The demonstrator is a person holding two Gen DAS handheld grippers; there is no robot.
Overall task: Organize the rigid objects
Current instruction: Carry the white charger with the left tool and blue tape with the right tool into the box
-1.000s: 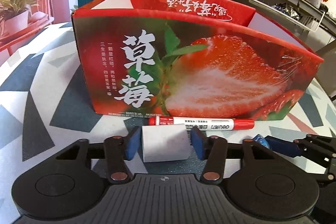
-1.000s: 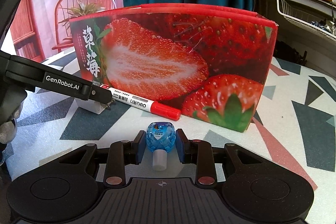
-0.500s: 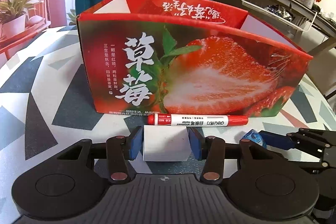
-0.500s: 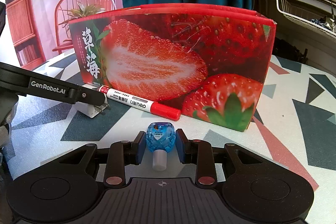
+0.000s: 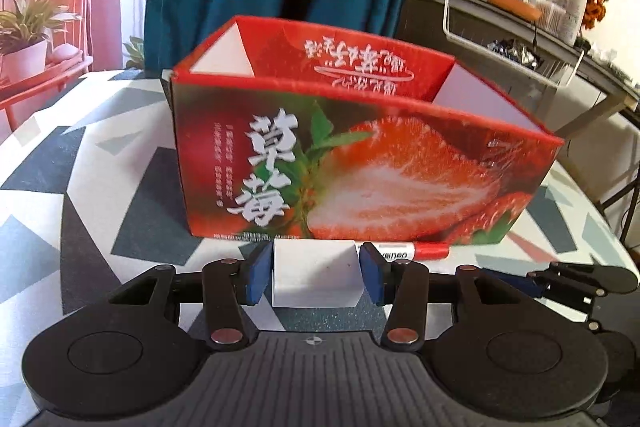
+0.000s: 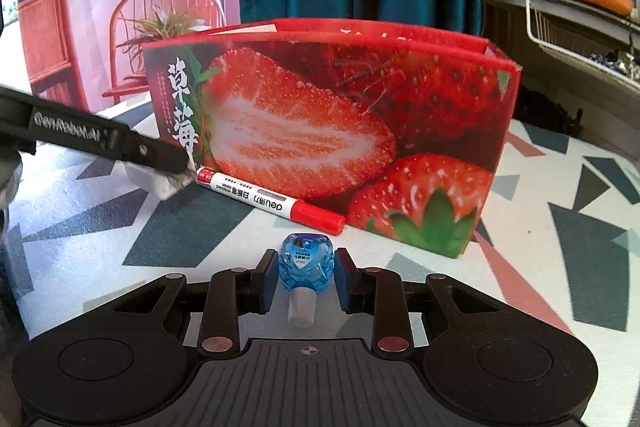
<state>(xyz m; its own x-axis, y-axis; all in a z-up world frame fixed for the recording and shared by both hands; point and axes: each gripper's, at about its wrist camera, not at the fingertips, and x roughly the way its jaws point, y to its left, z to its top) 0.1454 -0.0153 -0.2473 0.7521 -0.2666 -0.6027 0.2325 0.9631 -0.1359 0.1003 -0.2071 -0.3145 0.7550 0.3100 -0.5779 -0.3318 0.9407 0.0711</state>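
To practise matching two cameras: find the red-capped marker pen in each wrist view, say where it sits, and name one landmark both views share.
Left wrist view: the marker pen lies low, right of centre, along the foot of the strawberry box, partly hidden behind the held white block.
Right wrist view: marker pen lies left of centre, slanting down to the right along the box front.
Shared landmark: the strawberry box.

Right tongs [image 6: 306, 281] pinch a blue bottle [image 6: 306, 264] before the marker [image 6: 269, 199] and strawberry box [image 6: 332, 131].
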